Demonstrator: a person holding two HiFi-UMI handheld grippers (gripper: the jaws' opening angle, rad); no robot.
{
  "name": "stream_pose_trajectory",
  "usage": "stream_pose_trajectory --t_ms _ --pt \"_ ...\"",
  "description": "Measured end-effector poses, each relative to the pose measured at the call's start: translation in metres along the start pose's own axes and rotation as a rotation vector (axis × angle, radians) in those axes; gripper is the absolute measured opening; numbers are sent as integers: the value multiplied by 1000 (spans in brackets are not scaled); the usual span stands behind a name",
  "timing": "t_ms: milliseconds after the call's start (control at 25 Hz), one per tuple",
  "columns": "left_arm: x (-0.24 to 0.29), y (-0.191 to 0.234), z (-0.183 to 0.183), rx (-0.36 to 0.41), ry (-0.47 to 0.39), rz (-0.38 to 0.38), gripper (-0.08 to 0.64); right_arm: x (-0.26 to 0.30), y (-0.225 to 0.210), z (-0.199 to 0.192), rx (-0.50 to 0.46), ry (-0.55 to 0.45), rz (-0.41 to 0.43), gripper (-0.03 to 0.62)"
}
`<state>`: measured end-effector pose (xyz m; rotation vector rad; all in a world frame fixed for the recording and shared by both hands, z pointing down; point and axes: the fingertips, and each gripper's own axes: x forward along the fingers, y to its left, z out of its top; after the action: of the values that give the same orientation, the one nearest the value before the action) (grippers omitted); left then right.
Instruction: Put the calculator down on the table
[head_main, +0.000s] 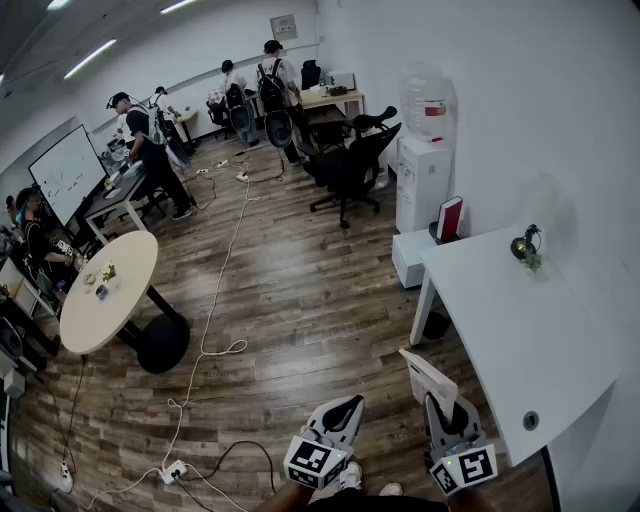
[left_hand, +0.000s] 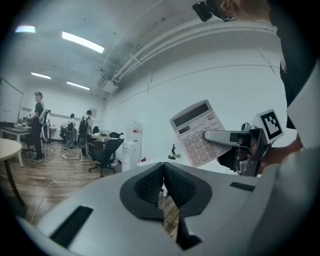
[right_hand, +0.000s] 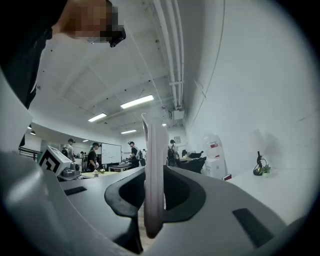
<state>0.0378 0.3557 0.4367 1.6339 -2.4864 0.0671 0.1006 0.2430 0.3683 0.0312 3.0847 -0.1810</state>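
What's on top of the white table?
A little plant stands near the far end of the white table, and a round hole sits in its near end. The calculator, gripped by the right gripper, isn't on it yet. The table's right side runs out of view.

The left gripper (head_main: 348, 404) sits low in the head view and points forward, its jaws pressed together with nothing between them. Just beside it, the right gripper (head_main: 440, 405) points forward too, jaws clamped on the calculator (head_main: 428, 375).
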Motion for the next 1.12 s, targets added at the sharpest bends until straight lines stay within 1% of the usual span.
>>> stream_pose_trajectory --t_ms 120,240,360,440,560,680,840,960,1040,1120 --pt "-2 -13 -9 -23 -4 -3 20 -11 1 -4 -24 11 8 86" --pt "-7 -14 -13 -26 0 0 20 -12 6 -6 -28 9 15 86" --pt "-9 -12 -12 -33 0 1 20 -12 9 -5 -24 3 15 86" --pt "-8 -10 -10 -34 -3 -1 20 -10 8 -3 -2 -8 11 87" --pt "-6 -3 -7 -38 -2 -7 20 -4 7 -4 34 -25 6 87" --pt "-1 7 -8 -31 -4 -17 20 5 5 -4 31 -31 -2 87" --pt "3 18 -7 -47 12 -30 20 14 4 -6 29 -33 -28 87" --pt "5 24 -8 -20 3 -67 20 20 6 -6 25 -35 -52 89" --pt "7 31 -7 -16 2 -81 20 25 7 -10 29 -36 -65 89" --pt "11 41 -4 -24 3 -75 20 32 5 -13 40 -41 -81 88"
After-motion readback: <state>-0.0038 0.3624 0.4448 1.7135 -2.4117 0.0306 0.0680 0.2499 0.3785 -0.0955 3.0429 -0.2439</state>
